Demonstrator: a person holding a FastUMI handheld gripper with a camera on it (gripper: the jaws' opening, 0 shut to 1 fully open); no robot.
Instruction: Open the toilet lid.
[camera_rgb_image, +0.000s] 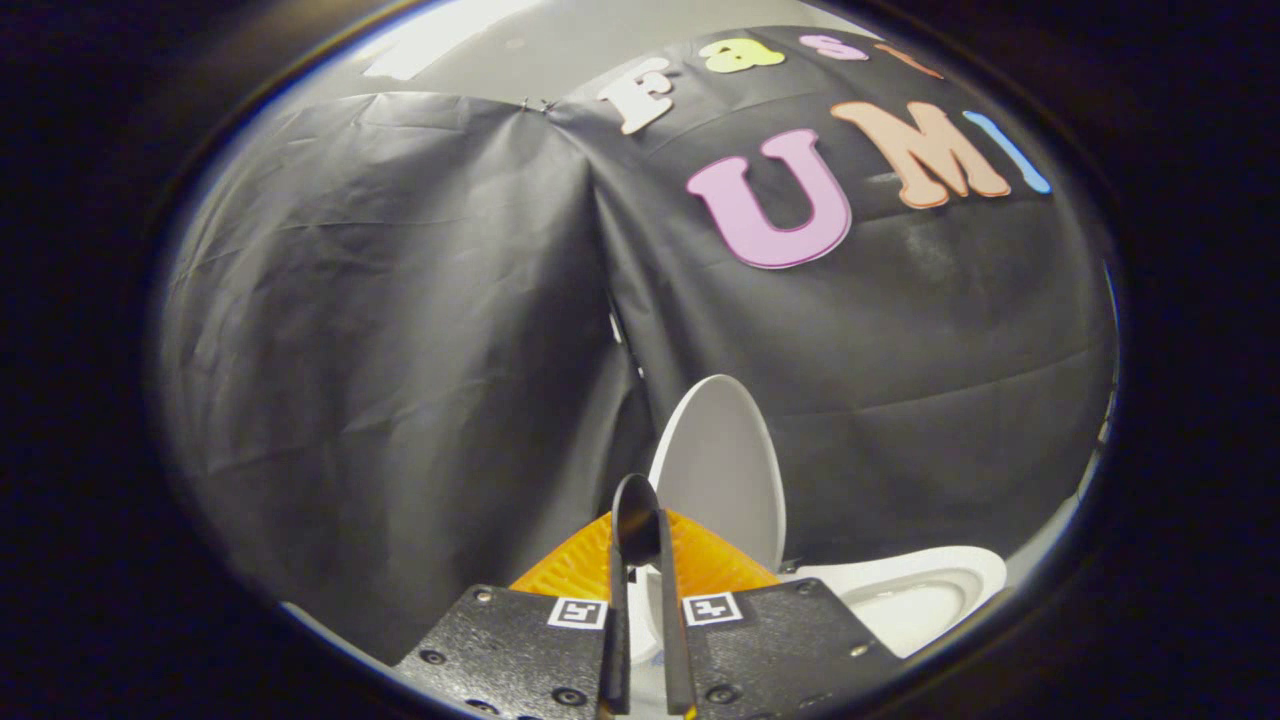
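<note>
The black cloth wall (400, 330) is hanging in folds behind everything, and the toilet is sitting at its foot. Taking the toilet bowl (915, 595) as the landmark: its white rim is lying open to view, and the toilet lid (722, 470) is standing upright at the bowl's back, leaning close to the cloth. Judging from that, the task is looking essentially done; what is left, at most, is making sure the lid is resting stably and drawing the tool away. The gripper (637, 530) is hovering in front of the bowl and slightly to its side, with its fingers pressed close together, tips seeming to meet, nothing visibly pinched. The lid is rising just beyond the fingertips; whether they are touching it is unclear.
</note>
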